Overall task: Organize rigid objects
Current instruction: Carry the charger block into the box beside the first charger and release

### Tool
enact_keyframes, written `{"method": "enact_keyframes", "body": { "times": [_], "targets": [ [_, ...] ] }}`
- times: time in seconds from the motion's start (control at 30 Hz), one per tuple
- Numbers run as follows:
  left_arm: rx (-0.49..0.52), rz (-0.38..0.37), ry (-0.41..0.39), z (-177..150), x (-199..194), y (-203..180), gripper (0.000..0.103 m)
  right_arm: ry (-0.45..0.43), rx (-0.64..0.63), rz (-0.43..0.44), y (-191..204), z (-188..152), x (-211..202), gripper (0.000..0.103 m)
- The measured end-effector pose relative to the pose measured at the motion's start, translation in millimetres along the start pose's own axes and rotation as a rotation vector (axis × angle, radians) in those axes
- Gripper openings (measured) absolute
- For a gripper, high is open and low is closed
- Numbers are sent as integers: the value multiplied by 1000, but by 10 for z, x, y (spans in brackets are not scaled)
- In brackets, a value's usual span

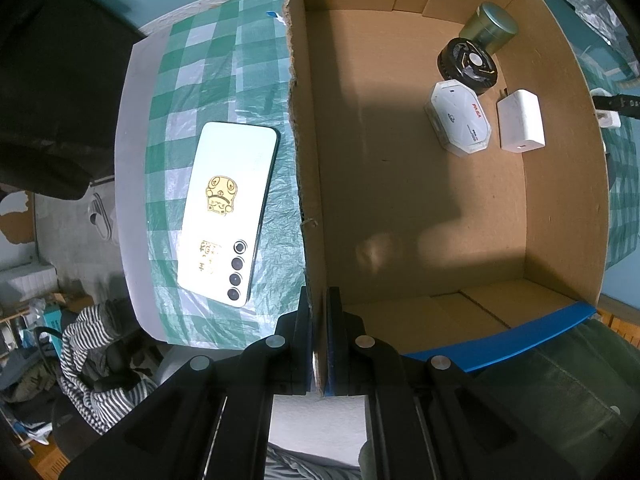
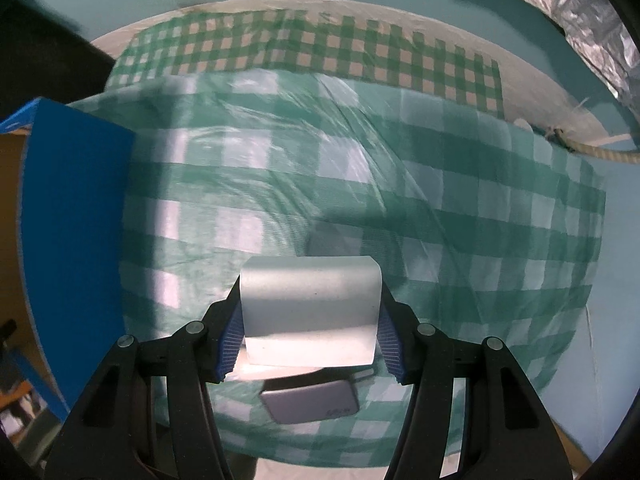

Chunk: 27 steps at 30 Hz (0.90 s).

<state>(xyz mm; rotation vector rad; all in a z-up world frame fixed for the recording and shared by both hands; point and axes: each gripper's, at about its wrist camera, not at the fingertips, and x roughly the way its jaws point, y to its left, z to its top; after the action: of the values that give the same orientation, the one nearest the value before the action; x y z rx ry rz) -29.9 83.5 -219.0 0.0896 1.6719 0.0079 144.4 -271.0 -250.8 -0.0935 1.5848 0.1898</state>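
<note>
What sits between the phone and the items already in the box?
In the left wrist view, the cardboard box wall, pinched by the left gripper, separates the phone from the white octagonal case; then bare box floor.

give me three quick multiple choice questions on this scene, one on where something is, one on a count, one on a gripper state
1. Where does the white phone with gold stickers lie?
A. inside the cardboard box
B. on the green checked tablecloth beside the box
C. in the left gripper

2. How many objects sit on the floor of the brown cardboard box?
A. two
B. four
C. six

3. What is the right gripper doing?
A. hanging open
B. shut on nothing
C. shut on a silver-grey rounded block

Answers: 1 B, it rests flat on the tablecloth outside the box wall. 2 B, a tin, a black disc and two white pieces cluster there. 3 C, both blue pads press the silver-grey rounded block.
</note>
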Motion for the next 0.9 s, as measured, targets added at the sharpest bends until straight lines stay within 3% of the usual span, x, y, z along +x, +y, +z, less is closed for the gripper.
{"method": "enact_keyframes", "body": {
  "times": [0.5, 0.9],
  "targets": [
    [-2, -2, 0, 1, -10, -5, 4, -85, -168, 34, 631, 55, -568, 58],
    [-2, -2, 0, -1, -17, -3, 4, -125, -375, 69, 1449, 92, -841, 58]
  ]
}}
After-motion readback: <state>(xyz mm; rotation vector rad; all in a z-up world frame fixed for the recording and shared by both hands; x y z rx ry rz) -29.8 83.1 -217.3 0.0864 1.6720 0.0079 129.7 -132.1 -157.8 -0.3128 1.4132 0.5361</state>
